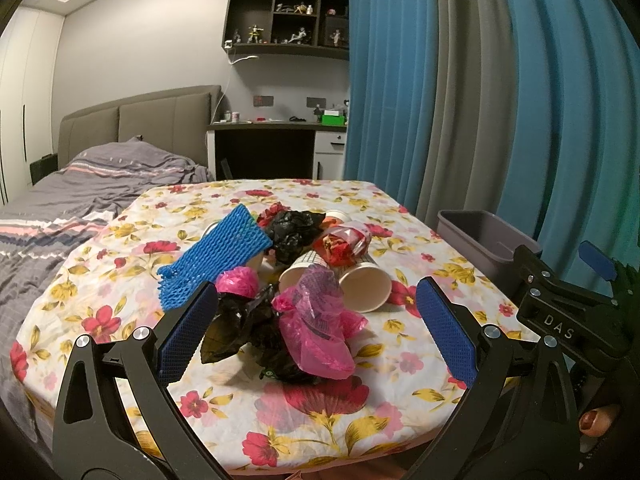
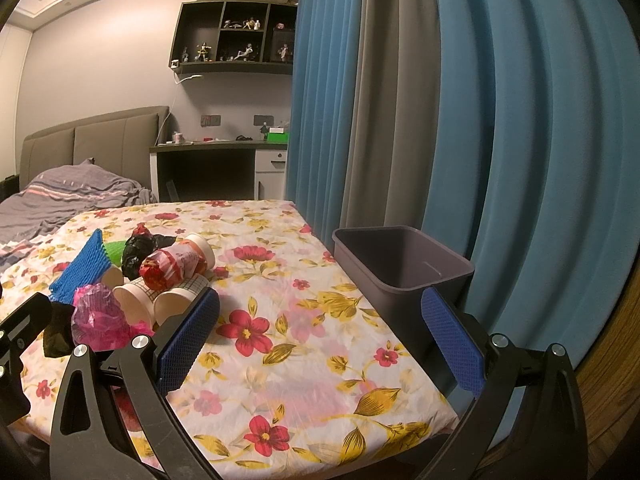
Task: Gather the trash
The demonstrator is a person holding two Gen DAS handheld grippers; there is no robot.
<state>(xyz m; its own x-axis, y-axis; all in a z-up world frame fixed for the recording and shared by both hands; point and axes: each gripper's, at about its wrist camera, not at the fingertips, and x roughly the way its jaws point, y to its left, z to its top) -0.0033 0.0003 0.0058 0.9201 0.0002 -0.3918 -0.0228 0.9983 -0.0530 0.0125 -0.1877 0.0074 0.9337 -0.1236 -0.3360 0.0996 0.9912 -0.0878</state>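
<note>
**Floral cloth piled with litter, bin waiting at the table's right edge**

Floral cloth covers the table [image 1: 400, 216], on which all the litter is gathered in one heap toward the left of centre. A grey bin [image 2: 404, 268] is set just beside the table's right edge, in front of the blue curtain [image 2: 520, 120], and nothing is seen inside it.

The left gripper [image 1: 316, 328] is held wide open over the near end of the heap, with nothing between its blue pads; the nearest bags are framed between its jaws but are not touched. The right gripper [image 2: 320, 340] is likewise spread wide and empty, held over bare cloth between heap and bin.

Among the litter, the blue foam net [image 1: 218, 252] is the largest piece; it is judged to be light and springy, and can be pinched anywhere along an edge. The paper cups [image 1: 366, 286] lie on their sides; being thin-walled, they are likely to be crushed if squeezed hard, so a grip across the rim is suggested. A red wrapper [image 1: 342, 244] is draped over them and is probably slippery. The pink plastic bag [image 1: 316, 328] and the black plastic bag [image 1: 240, 328] nearest the left gripper are crumpled, soft and nearly weightless; a bunched fold at the top is best taken, since a loose flap may slide out. A further black bag [image 1: 294, 230] is seen at the far side.
</note>
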